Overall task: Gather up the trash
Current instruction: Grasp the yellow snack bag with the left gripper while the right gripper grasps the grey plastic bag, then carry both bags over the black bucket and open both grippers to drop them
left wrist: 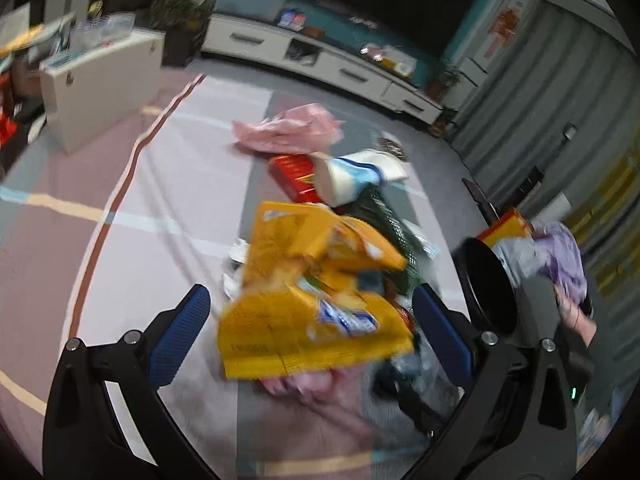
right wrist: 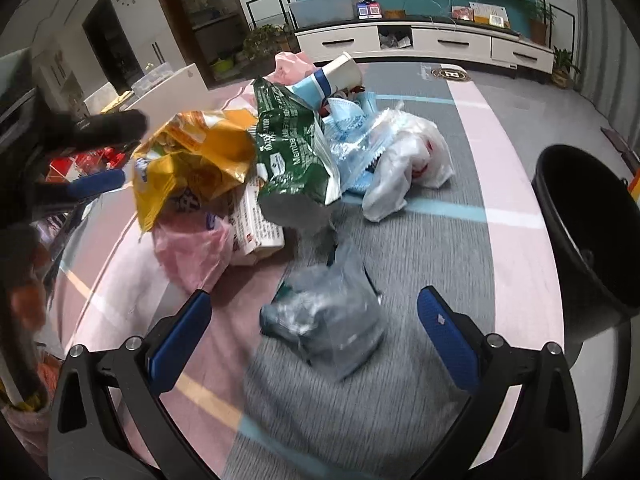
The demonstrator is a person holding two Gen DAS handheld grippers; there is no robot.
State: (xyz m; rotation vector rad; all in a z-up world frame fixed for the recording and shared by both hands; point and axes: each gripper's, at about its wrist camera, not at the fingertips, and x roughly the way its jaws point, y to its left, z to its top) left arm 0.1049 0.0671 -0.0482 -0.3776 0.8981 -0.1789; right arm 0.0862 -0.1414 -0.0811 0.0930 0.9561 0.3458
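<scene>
Our left gripper (left wrist: 310, 328) gapes apart around the yellow bag (left wrist: 308, 292); green bag (left wrist: 384, 220) behind at twelve o'clock. Our right gripper (right wrist: 314, 328) is spread wide over a clear wrapper (right wrist: 328, 320), black bin (right wrist: 588, 224) at two o'clock.

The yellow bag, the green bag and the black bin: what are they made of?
Yellow bag: likely glossy plastic film; it crumples and shines. Green bag: similar printed film, creased, torn open. Black bin: probably rigid plastic, smooth with a dull sheen.

One black bin (right wrist: 588, 232); two pink bags (right wrist: 192, 256), perhaps; one paper cup (right wrist: 340, 70).
</scene>
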